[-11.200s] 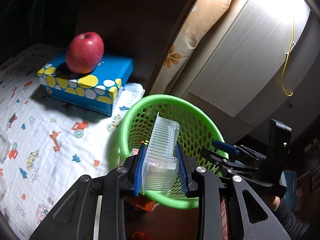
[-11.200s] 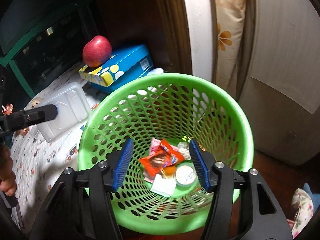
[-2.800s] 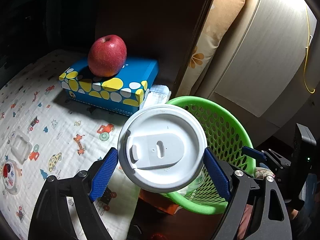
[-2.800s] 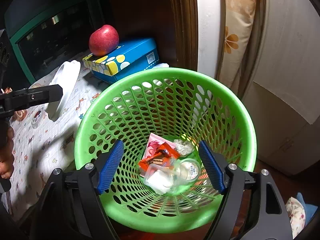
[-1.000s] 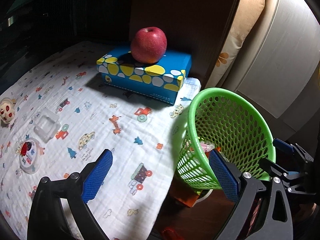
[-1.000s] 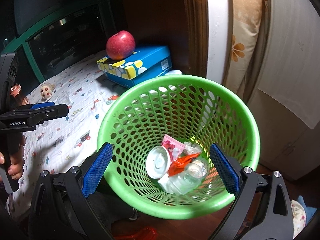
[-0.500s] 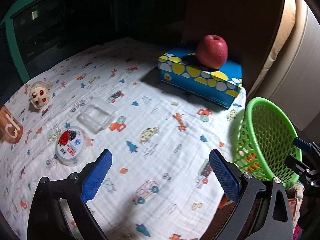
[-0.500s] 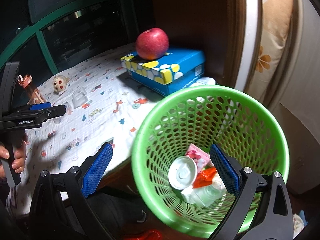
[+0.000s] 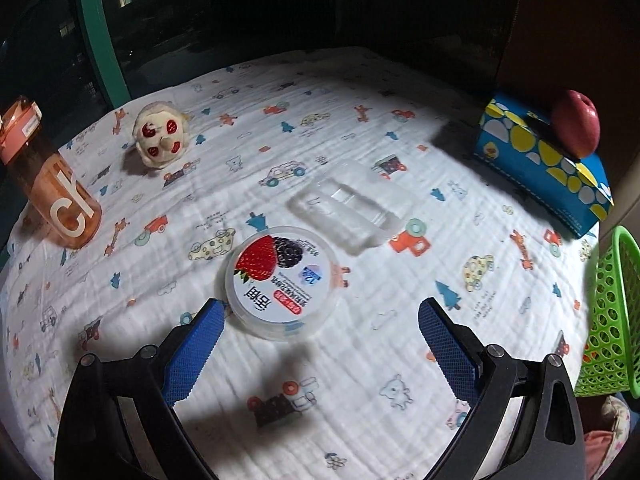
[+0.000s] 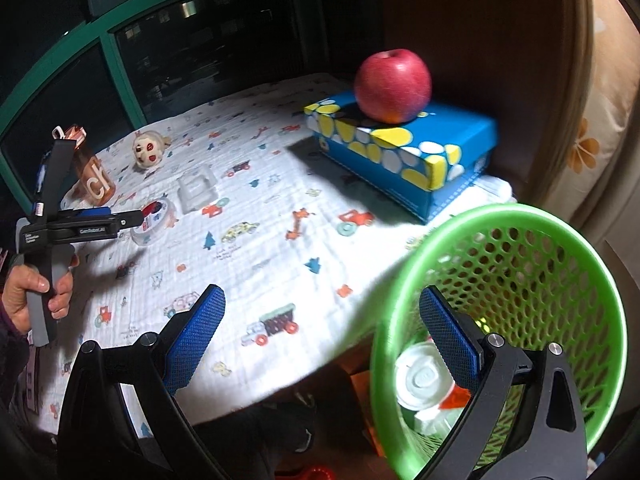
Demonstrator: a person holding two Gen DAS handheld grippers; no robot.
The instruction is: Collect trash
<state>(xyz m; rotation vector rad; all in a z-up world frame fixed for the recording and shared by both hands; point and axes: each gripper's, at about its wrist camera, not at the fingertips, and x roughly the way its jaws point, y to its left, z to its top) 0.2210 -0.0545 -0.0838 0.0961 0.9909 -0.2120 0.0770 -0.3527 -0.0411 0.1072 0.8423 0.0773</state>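
A round yogurt cup (image 9: 280, 282) with a berry label lies on the printed cloth, just ahead of my left gripper (image 9: 320, 320), which is open and empty, its left finger close to the cup's edge. Behind the cup rests a clear plastic tray (image 9: 344, 208). In the right wrist view the cup (image 10: 154, 216) and the tray (image 10: 196, 192) sit far left, by the left gripper (image 10: 128, 220). My right gripper (image 10: 320, 308) is open and empty over the table edge. Its right finger overlaps the green basket (image 10: 520, 210), which holds a white lid (image 10: 420, 380) and wrappers.
A red apple (image 10: 392, 84) sits on a blue spotted tissue box (image 10: 400, 152) at the back right. An orange bottle (image 9: 52, 184) and a small plush toy (image 9: 160, 140) stand at the far left. A hand (image 10: 32, 292) holds the left gripper. The basket (image 9: 608, 320) hangs off the table's right edge.
My left gripper dropped the white lid into the basket, then swung left over the table to the yogurt cup. The right gripper turned left, so the basket now sits at its right.
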